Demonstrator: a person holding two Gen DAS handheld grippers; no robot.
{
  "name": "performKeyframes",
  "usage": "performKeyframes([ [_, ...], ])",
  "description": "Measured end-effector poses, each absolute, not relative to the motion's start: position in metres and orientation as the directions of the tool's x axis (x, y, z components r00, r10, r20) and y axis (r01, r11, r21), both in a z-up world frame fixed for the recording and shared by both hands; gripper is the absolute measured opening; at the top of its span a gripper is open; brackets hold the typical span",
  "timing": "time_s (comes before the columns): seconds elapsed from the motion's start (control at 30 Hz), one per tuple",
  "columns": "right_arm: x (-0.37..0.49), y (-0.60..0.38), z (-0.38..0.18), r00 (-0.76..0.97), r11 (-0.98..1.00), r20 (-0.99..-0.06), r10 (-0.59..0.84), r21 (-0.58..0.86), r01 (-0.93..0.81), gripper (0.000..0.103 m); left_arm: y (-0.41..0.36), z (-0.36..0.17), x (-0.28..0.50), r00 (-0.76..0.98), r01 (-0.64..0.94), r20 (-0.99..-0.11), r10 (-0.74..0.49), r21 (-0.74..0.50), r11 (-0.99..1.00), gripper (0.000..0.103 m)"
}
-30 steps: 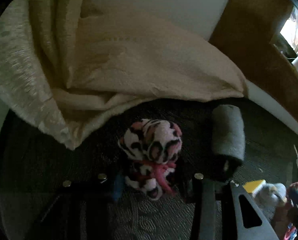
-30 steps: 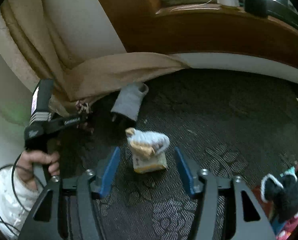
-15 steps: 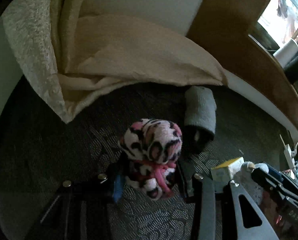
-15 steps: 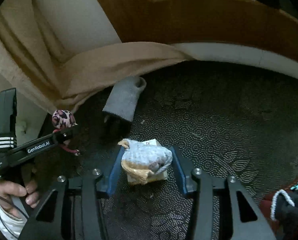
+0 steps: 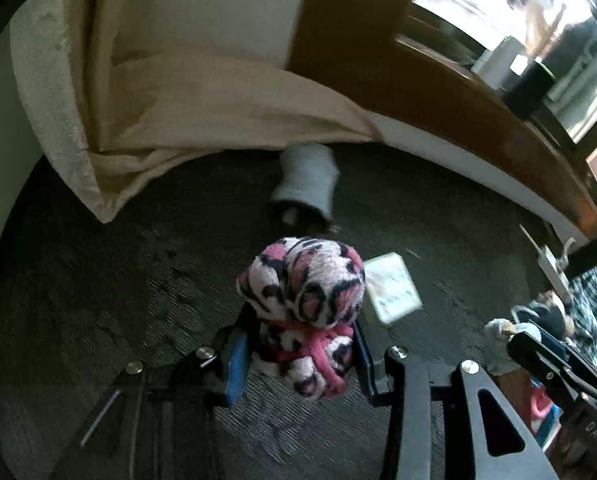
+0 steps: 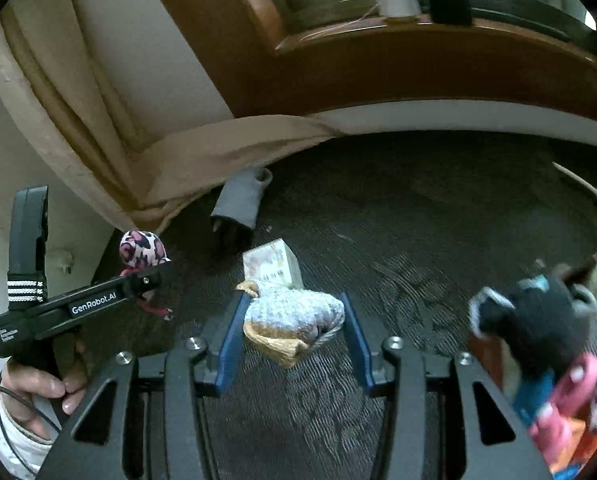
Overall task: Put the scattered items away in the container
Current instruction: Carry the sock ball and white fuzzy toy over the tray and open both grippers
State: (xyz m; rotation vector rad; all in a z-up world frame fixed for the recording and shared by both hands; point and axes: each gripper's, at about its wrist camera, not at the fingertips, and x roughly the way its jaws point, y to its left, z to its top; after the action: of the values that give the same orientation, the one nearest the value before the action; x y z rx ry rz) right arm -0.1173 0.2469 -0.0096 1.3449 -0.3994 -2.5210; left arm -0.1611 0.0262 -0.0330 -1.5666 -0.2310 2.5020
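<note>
My left gripper (image 5: 298, 356) is shut on a pink leopard-print sock bundle (image 5: 304, 300) and holds it above the dark carpet; the bundle also shows in the right wrist view (image 6: 140, 250). My right gripper (image 6: 292, 332) is shut on a grey and tan rolled sock (image 6: 294, 320), lifted off the floor. A small white box (image 6: 272, 266) lies on the carpet, also in the left wrist view (image 5: 392, 286). A grey rolled sock (image 5: 308, 184) lies by the curtain. The container (image 6: 558, 360) with several socks in it sits at the right edge.
A beige curtain (image 5: 178, 120) pools on the carpet at the back left. A wooden window sill and white skirting (image 6: 438, 116) run along the back. A white power strip (image 5: 552, 268) lies at the far right.
Both grippers have lifted with their socks and swung right. The right gripper closed on the grey and tan sock and raised it off the white box. The container came into view.
</note>
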Motion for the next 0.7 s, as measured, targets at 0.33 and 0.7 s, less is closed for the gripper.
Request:
performKeyframes([
  [0.33,-0.053,0.300,0.008,-0.585,-0.929,-0.744,-0.322,0.369,0.043,0.050,0.098,-0.007,-0.110,-0.405,-0.195,-0.865,0.297,-0.236,-0.952,0.045],
  [0.7,0.029,0.398,0.007,-0.619,-0.923,-0.759,-0.200,0.358,-0.141,0.050,0.195,0.003,-0.070,-0.359,-0.342,-0.856,0.373,-0.251,-0.905,0.045],
])
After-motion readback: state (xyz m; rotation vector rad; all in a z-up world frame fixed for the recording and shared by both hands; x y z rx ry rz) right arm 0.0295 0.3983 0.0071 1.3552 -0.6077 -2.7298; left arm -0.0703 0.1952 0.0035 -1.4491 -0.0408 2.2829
